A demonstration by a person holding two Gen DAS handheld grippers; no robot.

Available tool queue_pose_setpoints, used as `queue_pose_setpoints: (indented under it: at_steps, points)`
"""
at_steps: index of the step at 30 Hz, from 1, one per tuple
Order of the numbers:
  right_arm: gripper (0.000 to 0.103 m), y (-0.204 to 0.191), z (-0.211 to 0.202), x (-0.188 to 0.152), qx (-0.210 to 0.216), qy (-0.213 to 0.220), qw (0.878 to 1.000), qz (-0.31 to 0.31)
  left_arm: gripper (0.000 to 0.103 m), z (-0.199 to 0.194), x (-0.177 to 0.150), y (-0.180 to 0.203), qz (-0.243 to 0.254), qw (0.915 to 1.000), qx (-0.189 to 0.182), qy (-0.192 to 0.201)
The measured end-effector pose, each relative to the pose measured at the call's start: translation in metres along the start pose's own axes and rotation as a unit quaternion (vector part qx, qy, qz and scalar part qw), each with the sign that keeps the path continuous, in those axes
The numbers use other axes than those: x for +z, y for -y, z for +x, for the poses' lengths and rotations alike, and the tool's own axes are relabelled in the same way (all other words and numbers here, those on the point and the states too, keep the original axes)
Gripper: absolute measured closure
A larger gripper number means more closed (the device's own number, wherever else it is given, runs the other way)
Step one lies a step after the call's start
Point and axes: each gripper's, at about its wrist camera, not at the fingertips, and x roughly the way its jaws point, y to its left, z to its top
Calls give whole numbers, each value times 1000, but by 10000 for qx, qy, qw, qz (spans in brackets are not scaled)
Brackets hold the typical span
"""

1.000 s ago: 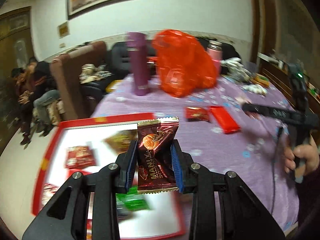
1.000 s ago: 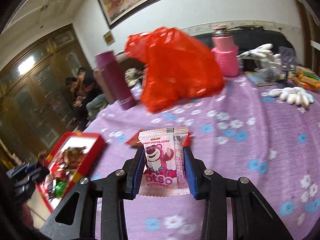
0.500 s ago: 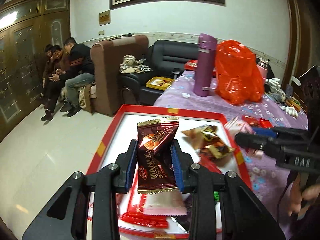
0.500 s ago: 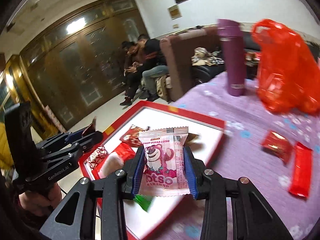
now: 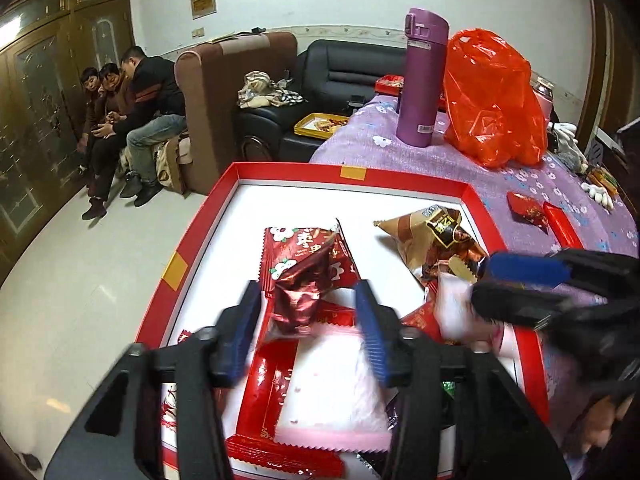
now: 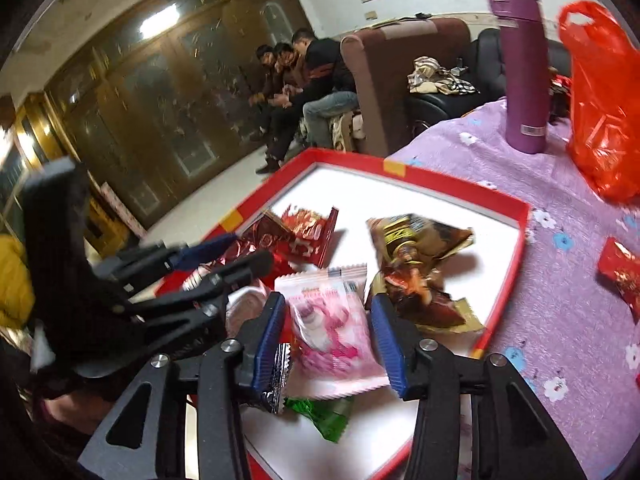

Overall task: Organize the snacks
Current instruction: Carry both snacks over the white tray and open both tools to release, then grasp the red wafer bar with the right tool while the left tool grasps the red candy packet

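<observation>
A red-rimmed white tray (image 5: pixel 352 171) (image 6: pixel 520 216) holds several snack packets. My left gripper (image 5: pixel 306 300) is open over it; the dark red chocolate packet (image 5: pixel 298 304) lies loose between the fingers on the pile. My right gripper (image 6: pixel 328 312) is open too; the pink bear packet (image 6: pixel 332 328) lies between its fingers in the tray. The right gripper also shows in the left wrist view (image 5: pixel 516 284), and the left gripper shows in the right wrist view (image 6: pixel 224 256). A brown-gold packet (image 5: pixel 436 240) (image 6: pixel 416 256) lies at the tray's right side.
On the purple flowered tablecloth (image 5: pixel 500 184) lie two red packets (image 5: pixel 528 208) right of the tray. A purple flask (image 5: pixel 422 80) and a red plastic bag (image 5: pixel 492 100) stand behind. Sofas and seated people (image 5: pixel 128 92) are at the left, beyond the table edge.
Both grippers came down over the tray and opened. The chocolate packet and the pink bear packet left the fingers and now lie in the tray.
</observation>
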Motion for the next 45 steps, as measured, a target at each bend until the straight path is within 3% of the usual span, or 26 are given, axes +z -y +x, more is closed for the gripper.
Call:
queue_pose_setpoints:
  at_steps: [4,8,10,12,16,20,23,28,30,31,35,38,45]
  points:
    - [42,21,-35,8,-329,441,9985,75,42,-13,7,3,31,9997,26,230]
    - [31,61,-76,9,-1288,765,9885,209,32,-25,16,20,278,9987,-120,409]
    - [29,93,-95,6,-1878,873,9769,526,31,-29,20,36,469,9976,-251,438]
    - [24,136,-101,1,-2413,663,9629,1011,31,-29,24,52,659,9962,-382,416]
    - [24,185,-91,-15,-3031,232,9417,1442,31,-29,34,89,1073,9921,-539,370]
    - [28,197,-78,-18,-3164,51,9382,1399,31,-25,40,123,1355,9874,-757,311]
    - [28,203,-64,-20,-3580,-181,9261,1177,31,-17,43,144,1533,9843,-850,194]
    - [34,216,-65,-26,-3428,-339,9278,1430,31,2,52,171,1684,9808,-986,-52]
    - [54,218,-69,-25,-3385,-324,9289,1466,31,10,57,181,1742,9793,-1022,-104]
    - [55,219,-71,-25,-3378,-338,9287,1493,31,16,62,189,1797,9783,-1023,-150]
    - [56,235,-90,-28,-3397,-228,9205,1916,31,44,76,212,1780,9753,-1199,-518]
    - [56,246,-100,-30,-3487,-132,9122,2145,31,66,86,230,1530,9781,-1171,-784]
    - [55,250,-104,-31,-3431,-86,9121,2243,31,98,86,274,1601,9786,-937,-894]
